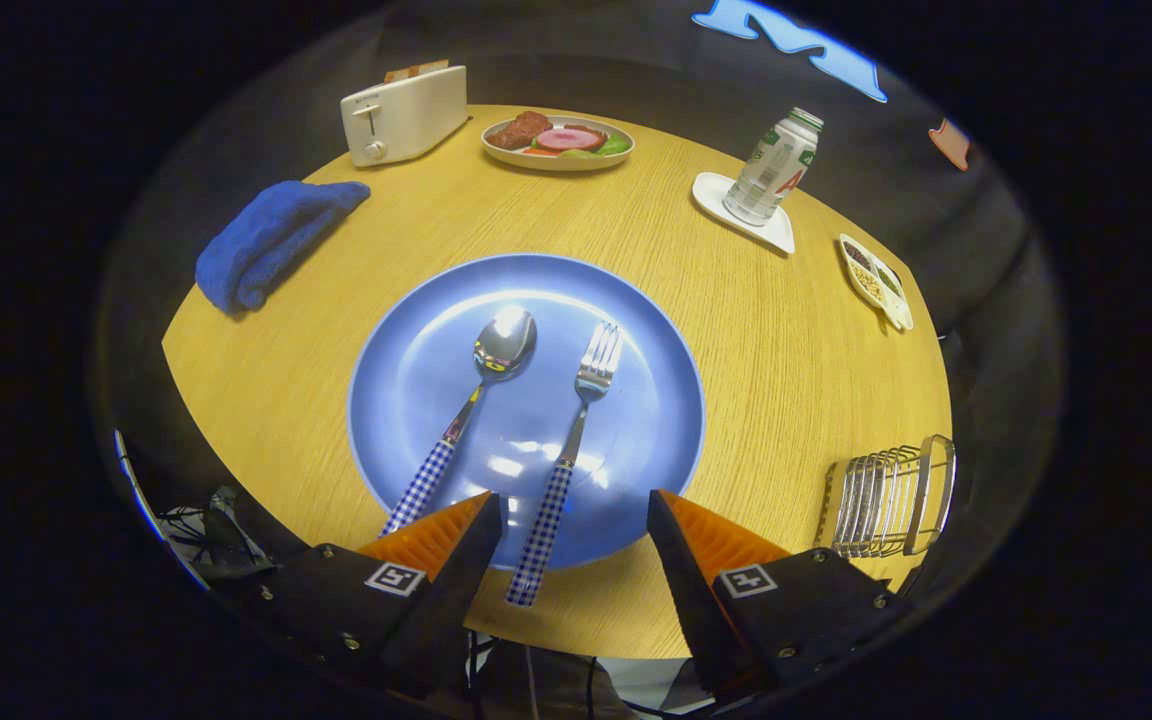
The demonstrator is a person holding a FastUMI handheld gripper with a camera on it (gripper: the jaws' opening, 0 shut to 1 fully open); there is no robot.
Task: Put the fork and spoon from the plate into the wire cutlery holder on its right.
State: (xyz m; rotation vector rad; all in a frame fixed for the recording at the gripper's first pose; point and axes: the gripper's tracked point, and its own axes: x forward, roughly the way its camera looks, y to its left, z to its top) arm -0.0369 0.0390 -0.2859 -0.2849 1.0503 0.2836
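Note:
A blue plate (636, 420) lies on the round wooden table just ahead of my fingers. On it rest a spoon (481, 400) on the left and a fork (576, 440) on the right, both with checked blue-and-white handles pointing toward me. The fork's handle end reaches over the plate's near rim and lies between my fingers. The spoon's handle passes just beyond my left finger. My gripper (573, 510) is open, above the plate's near edge, holding nothing. The wire cutlery holder (886, 497) stands to the right of the plate, beside my right finger.
A folded blue cloth (271, 240) lies left of the plate. Further back are a white toaster (403, 113), a dish of food (558, 140), a bottle (772, 166) on a white tray, and a small divided dish (876, 280) at the right edge.

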